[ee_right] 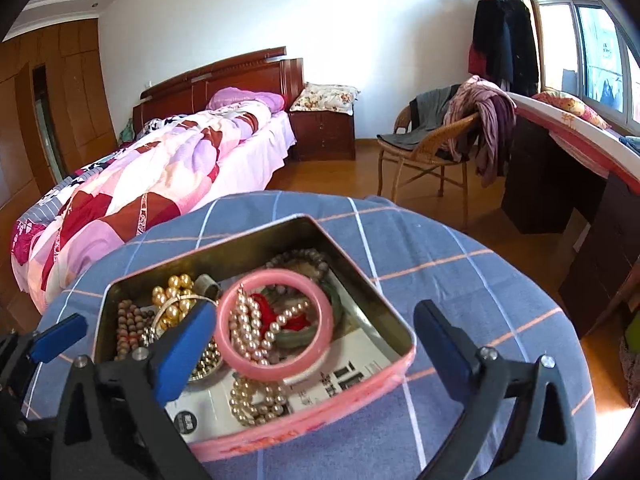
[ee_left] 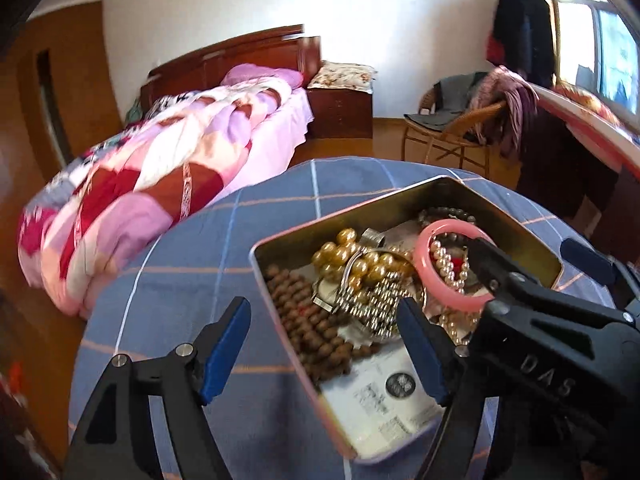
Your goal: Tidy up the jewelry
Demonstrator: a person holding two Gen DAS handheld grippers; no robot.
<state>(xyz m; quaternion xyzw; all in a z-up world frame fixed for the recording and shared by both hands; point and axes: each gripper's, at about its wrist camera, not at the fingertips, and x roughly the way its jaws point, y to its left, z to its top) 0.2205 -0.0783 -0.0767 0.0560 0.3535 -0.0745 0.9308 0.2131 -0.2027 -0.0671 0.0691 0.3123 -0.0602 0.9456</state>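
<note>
- Open pink tin [ee_right: 304, 432] on the blue checked cloth of the counter [ee_right: 460, 280], heaped with jewelry.
- Pink bangle [ee_right: 276, 322] on top of a pearl strand [ee_right: 250, 332]; gold beads [ee_left: 352, 256] and brown wooden beads [ee_left: 304, 320] toward the tin's other end.
- Left gripper [ee_left: 324, 346] spread wide over the tin's near edge, nothing between the fingers.
- Right gripper [ee_right: 316, 354] spread wide, straddling the bangle without touching.

Round table [ee_right: 460, 280], covered by a blue checked cloth [ee_left: 192, 248]. 1 open pink tin [ee_right: 256, 240] rests directly on the cloth, near the table's centre.
</note>
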